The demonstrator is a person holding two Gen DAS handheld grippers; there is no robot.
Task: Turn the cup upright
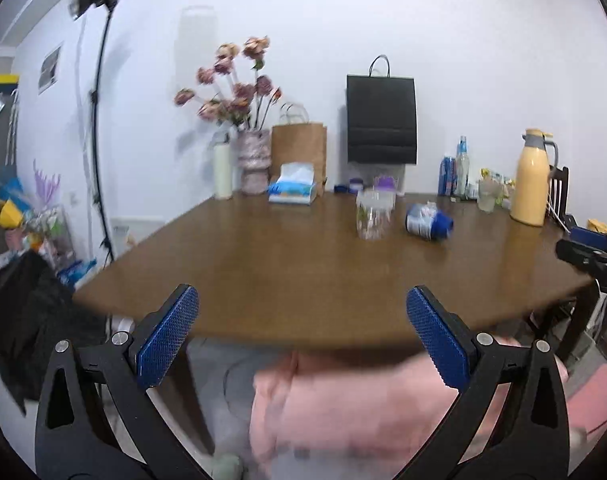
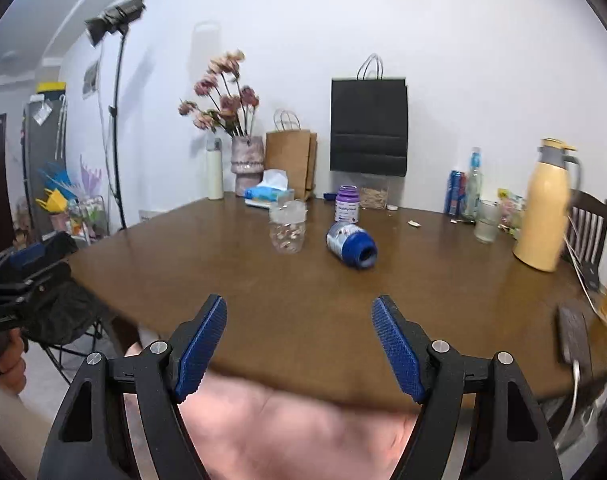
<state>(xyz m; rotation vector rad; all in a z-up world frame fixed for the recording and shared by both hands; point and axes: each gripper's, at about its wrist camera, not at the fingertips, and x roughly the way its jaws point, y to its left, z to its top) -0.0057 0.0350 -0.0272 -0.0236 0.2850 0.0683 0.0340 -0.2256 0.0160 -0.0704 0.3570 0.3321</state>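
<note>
Both hand-held grippers (image 1: 302, 334) (image 2: 299, 344) wide open, empty.

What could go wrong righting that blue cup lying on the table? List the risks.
1. The blue cup lies on its round side, so a nudge from a finger would likely roll it across the table.
2. The clear jar stands close to its left; a sweeping approach may knock it over.
3. Both the right gripper and left gripper are open and far back at the table's near edge, so the reach is long.
</note>
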